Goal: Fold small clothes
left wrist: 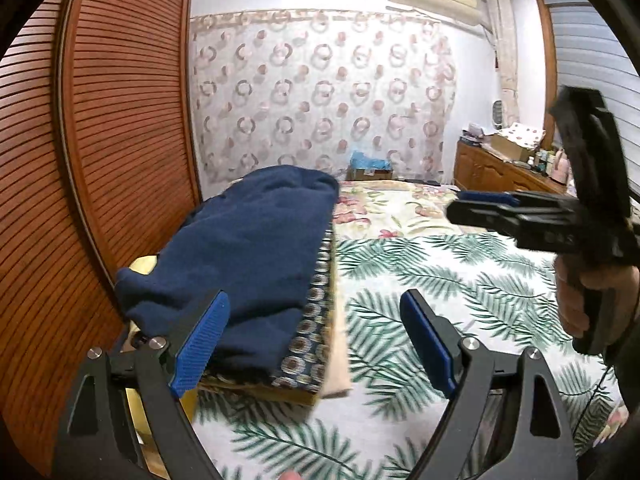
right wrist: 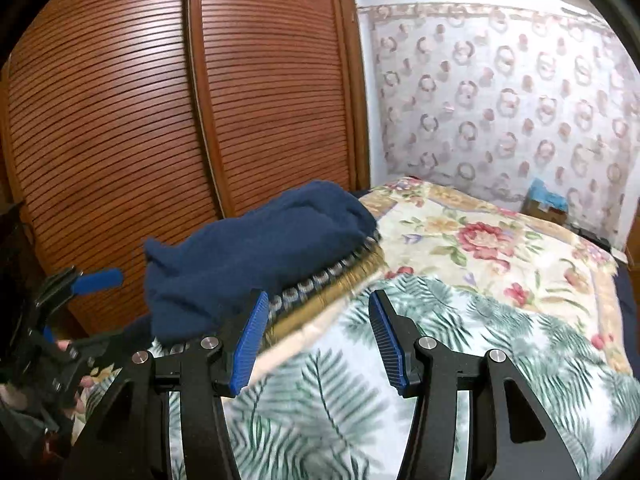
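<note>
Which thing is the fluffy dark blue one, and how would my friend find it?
Start at the big brown slatted wooden wardrobe doors, then look down to the bed with the palm-leaf sheet beside them. A small stack of folded clothes sits at the bed's edge nearest the doors, and the plain navy fleecy garment lies on top. Unlike the ring-patterned cloth and tan layers below, it has no pattern.

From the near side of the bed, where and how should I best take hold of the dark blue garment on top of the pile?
Probably pinch the dark blue garment at its near rounded end, which bulges over the pile's edge. Come from the near-left side, so one finger can slip under the overhang.
</note>
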A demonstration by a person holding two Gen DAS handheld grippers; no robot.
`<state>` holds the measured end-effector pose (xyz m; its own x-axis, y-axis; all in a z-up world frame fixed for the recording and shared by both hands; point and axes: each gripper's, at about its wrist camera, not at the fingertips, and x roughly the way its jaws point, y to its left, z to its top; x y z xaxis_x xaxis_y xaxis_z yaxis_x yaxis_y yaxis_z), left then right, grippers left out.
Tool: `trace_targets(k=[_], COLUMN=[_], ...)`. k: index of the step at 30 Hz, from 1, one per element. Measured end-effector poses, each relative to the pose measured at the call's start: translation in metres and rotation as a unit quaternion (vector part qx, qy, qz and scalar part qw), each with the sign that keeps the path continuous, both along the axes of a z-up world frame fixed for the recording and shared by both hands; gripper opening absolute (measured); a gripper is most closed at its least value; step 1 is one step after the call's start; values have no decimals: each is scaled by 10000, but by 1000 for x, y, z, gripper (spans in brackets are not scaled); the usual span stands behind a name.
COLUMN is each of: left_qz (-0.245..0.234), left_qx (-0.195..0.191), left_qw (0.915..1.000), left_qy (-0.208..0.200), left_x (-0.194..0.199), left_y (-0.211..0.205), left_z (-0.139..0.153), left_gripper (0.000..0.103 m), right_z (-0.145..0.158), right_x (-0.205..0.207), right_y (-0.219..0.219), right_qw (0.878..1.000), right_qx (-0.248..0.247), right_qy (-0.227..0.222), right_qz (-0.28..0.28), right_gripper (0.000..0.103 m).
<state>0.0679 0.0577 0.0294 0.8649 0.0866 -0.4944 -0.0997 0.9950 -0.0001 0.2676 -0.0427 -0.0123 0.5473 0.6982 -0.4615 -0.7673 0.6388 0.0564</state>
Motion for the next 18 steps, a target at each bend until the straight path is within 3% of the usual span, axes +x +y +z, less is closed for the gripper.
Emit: trace_targets(k=[4, 12, 18], left_qz=[-184, -487, -547], left_qx=[-63, 13, 52], left_qw=[9998, 9988, 9981], left_qy=[-27, -91, -286], left_x=[-8, -21, -33], left_y=[-24, -76, -106], left_z=[2, 7, 24], left_gripper=[88, 88, 88], right_z=[4, 13, 30], right_x=[-41, -126, -182], right_y=[-38, -104, -136], right_qw=[9994, 9937, 9854], right_qx=[40, 185, 368], right_qy=[-65, -155, -309], right_qz=[-340, -1090, -1632], right_gripper=[55, 73, 79])
